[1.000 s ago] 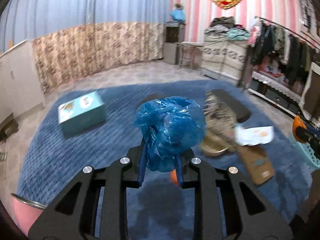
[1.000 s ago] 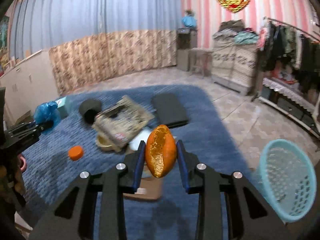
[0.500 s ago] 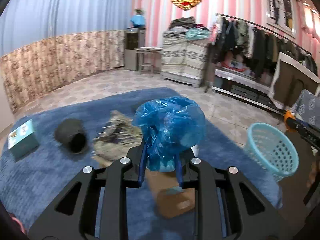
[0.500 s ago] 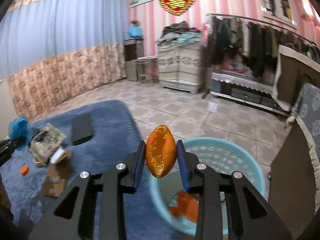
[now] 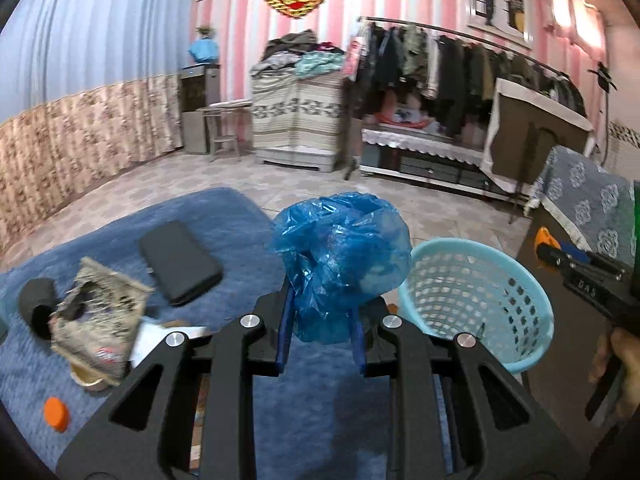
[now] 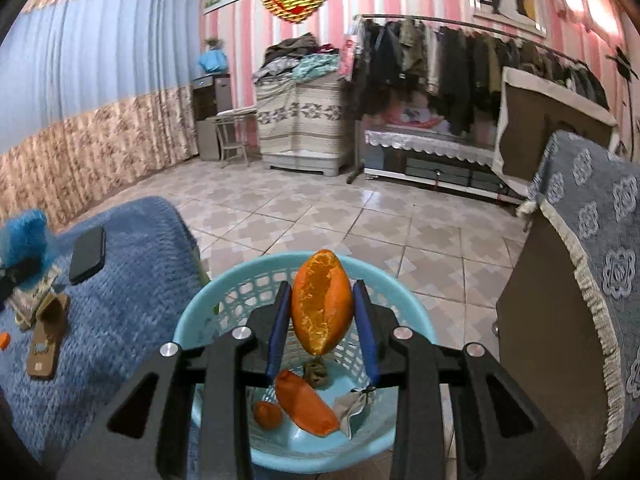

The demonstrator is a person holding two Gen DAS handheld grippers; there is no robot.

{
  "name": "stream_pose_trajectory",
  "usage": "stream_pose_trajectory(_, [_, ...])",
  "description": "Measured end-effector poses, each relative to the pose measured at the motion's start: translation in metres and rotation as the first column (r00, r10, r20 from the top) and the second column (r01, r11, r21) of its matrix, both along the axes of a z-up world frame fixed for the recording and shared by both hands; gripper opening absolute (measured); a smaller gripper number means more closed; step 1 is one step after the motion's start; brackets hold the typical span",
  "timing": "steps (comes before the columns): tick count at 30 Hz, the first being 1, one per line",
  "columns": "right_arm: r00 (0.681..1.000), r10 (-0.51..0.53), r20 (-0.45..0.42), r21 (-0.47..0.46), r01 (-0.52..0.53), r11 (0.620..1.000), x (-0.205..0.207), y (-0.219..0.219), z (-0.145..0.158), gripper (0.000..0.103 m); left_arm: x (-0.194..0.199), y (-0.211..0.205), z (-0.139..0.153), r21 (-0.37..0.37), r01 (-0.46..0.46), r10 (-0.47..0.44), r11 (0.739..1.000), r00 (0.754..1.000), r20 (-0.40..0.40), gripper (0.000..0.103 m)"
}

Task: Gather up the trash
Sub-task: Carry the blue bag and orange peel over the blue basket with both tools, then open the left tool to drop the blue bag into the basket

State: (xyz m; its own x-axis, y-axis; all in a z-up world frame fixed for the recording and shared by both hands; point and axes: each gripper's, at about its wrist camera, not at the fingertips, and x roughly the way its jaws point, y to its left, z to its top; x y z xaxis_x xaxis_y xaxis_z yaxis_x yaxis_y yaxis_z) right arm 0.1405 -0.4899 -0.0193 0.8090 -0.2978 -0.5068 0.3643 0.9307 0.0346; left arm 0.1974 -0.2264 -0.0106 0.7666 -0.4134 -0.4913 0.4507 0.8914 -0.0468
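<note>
My left gripper [image 5: 320, 320] is shut on a crumpled blue plastic bag [image 5: 340, 264], held above the blue rug, left of the light blue trash basket [image 5: 476, 300]. My right gripper [image 6: 322, 328] is shut on a piece of orange peel [image 6: 322, 304] and holds it directly over the basket [image 6: 192, 320]. Inside the basket lie more orange peel [image 6: 304, 404] and a scrap of wrapper [image 6: 352, 404]. In the left wrist view the right gripper [image 5: 580, 268] shows at the right edge.
On the blue rug [image 5: 224, 216] lie a black flat case [image 5: 180, 268], a worn booklet [image 5: 96, 312], a black cup [image 5: 38, 308], an orange cap [image 5: 56, 412] and a brown cardboard piece [image 6: 46, 340]. A cloth-covered brown cabinet [image 6: 560, 300] stands right of the basket.
Both grippers swung right from the rug towards the basket. The right gripper now holds the peel lower and right over the basket. The left gripper with the bag came close beside it.
</note>
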Motion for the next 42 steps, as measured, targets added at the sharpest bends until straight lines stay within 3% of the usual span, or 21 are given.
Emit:
stream_pose_trajectory(13, [0.997, -0.076, 0.004, 0.044, 0.076, 0.996, -0.009, -0.036, -0.011, 0.032, 0.018, -0.092, -0.030, 0.022, 0.172, -0.170, 0.985, 0.983, -0.075, 0.023])
stream_pose_trajectory(23, [0.991, -0.134, -0.002, 0.080, 0.133, 0.988, -0.014, -0.061, -0.019, 0.032, 0.018, -0.161, -0.045, 0.053, 0.283, -0.279, 0.958, 0.957, -0.076, 0.023])
stream_pose_trajectory(29, [0.986, -0.164, 0.002, 0.103, 0.163, 0.981, -0.019, -0.072, -0.022, 0.032, 0.025, -0.182, -0.048, 0.062, 0.320, -0.316, 0.945, 0.946, -0.069, 0.029])
stream_pose_trajectory(31, [0.986, -0.164, 0.000, 0.105, 0.163, 0.981, -0.019, -0.072, -0.024, 0.032, 0.029, -0.184, -0.048, 0.066, 0.312, -0.308, 0.948, 0.949, -0.072, 0.048])
stream_pose_trajectory(34, [0.987, -0.160, -0.004, 0.104, 0.159, 0.982, -0.017, -0.071, -0.025, 0.032, 0.035, -0.177, -0.044, 0.049, 0.279, -0.275, 0.959, 0.959, -0.070, 0.068])
stream_pose_trajectory(42, [0.989, -0.150, -0.002, 0.111, 0.150, 0.982, -0.012, -0.069, -0.025, 0.032, 0.046, -0.140, -0.028, 0.030, 0.184, -0.183, 0.982, 0.982, -0.037, 0.094])
